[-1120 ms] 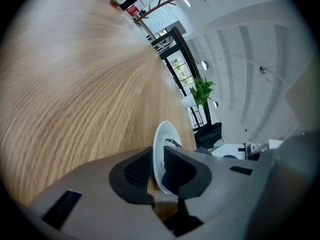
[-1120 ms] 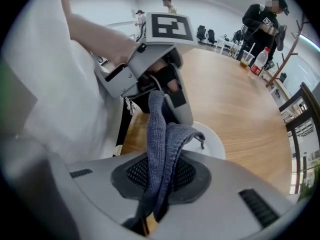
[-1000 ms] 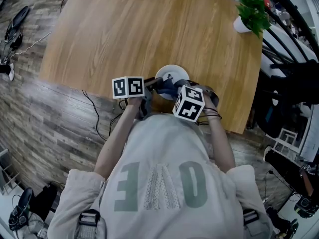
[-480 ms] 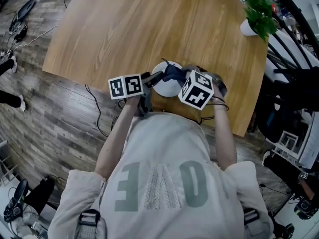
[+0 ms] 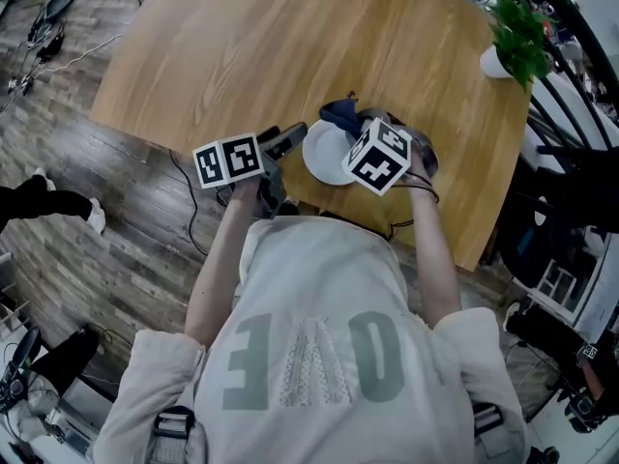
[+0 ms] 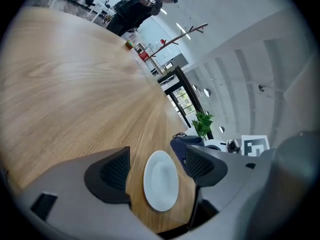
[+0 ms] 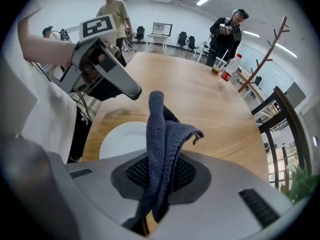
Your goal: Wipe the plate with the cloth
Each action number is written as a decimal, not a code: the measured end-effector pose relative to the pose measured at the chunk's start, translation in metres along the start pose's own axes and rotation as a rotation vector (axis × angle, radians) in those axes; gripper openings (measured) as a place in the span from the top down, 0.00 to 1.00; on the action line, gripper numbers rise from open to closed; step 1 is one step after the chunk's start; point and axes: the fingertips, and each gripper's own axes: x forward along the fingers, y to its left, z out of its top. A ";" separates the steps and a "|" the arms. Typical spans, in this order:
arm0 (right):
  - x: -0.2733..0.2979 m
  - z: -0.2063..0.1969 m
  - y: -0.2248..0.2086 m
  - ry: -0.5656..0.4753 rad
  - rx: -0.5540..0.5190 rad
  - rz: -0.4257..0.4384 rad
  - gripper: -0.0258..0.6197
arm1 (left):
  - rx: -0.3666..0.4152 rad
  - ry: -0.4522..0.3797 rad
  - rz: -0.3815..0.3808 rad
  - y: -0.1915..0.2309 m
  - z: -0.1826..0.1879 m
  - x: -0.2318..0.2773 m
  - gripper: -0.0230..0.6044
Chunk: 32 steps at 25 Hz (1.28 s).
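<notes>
A white plate lies flat on the wooden table near its front edge. My left gripper hangs just left of the plate, its jaws opening wide and gripping nothing. In the left gripper view the plate shows on the table beyond the left gripper. The dark blue cloth bunches at the plate's far rim. My right gripper is shut on the cloth, which stands up in a fold out of its jaws above the plate.
A potted plant stands at the table's far right corner. A bottle and cup sit at the table's far end, with two people standing beyond it. A dark chair is at the right side. Cables lie on the floor.
The left gripper has drawn back left off the plate's edge and its jaws have spread. The right gripper has carried the cloth from the plate's middle to its far rim.
</notes>
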 end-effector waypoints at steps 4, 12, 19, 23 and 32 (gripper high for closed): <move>0.019 0.007 0.001 0.027 -0.032 0.016 0.87 | -0.024 -0.058 -0.038 -0.006 0.017 -0.016 0.44; 0.046 0.017 0.012 0.093 -0.095 0.032 0.87 | 0.021 -0.141 -0.047 -0.014 0.039 -0.040 0.44; 0.039 0.029 0.059 0.101 -0.207 0.095 0.87 | -0.010 -0.181 -0.072 -0.008 0.044 -0.054 0.44; 0.032 0.026 0.093 0.094 -0.266 0.167 0.87 | -0.017 -0.193 -0.081 -0.008 0.047 -0.050 0.44; 0.027 0.026 0.116 0.081 -0.292 0.207 0.87 | 0.019 -0.181 -0.101 -0.016 0.053 -0.048 0.44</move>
